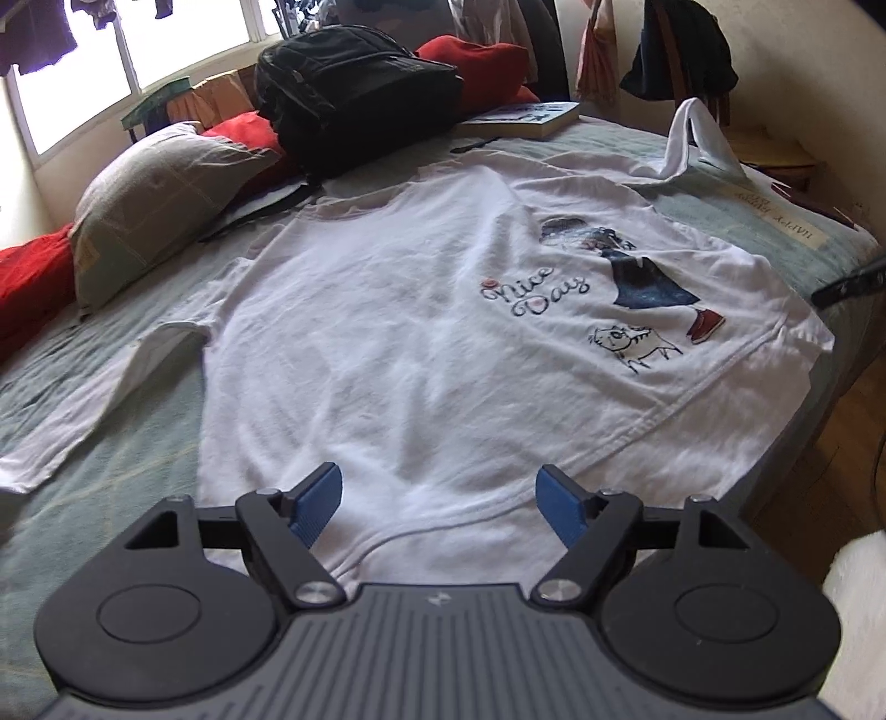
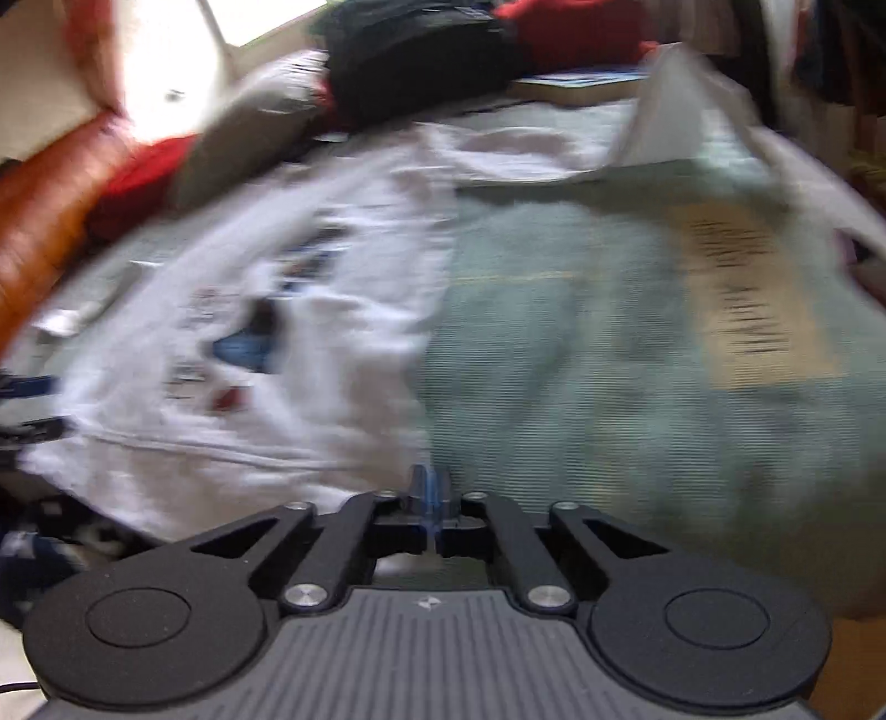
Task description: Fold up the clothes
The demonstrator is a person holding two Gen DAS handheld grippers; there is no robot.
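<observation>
White T-shirt (image 1: pixel 421 343) spread flat on green bedspread (image 1: pixel 111 487), print upward, one sleeve raised at far corner. Left gripper (image 1: pixel 440 501) above near hem of shirt, jaws apart, nothing between. Right gripper (image 2: pixel 431 495) beside shirt's edge, over bare bedspread, jaws together, empty. Black backpack (image 1: pixel 354 94) beyond shirt.

Daylight pours in from the overexposed, blown-out window panes (image 1: pixel 183 50) behind the black fabric backpack (image 1: pixel 354 94), leaving soft shadows on the bed beneath that backpack. The left wrist view is fairly sharp, with fisheye bending and dark corners. The right wrist view is heavily motion-blurred, sharp only at the near edge.
</observation>
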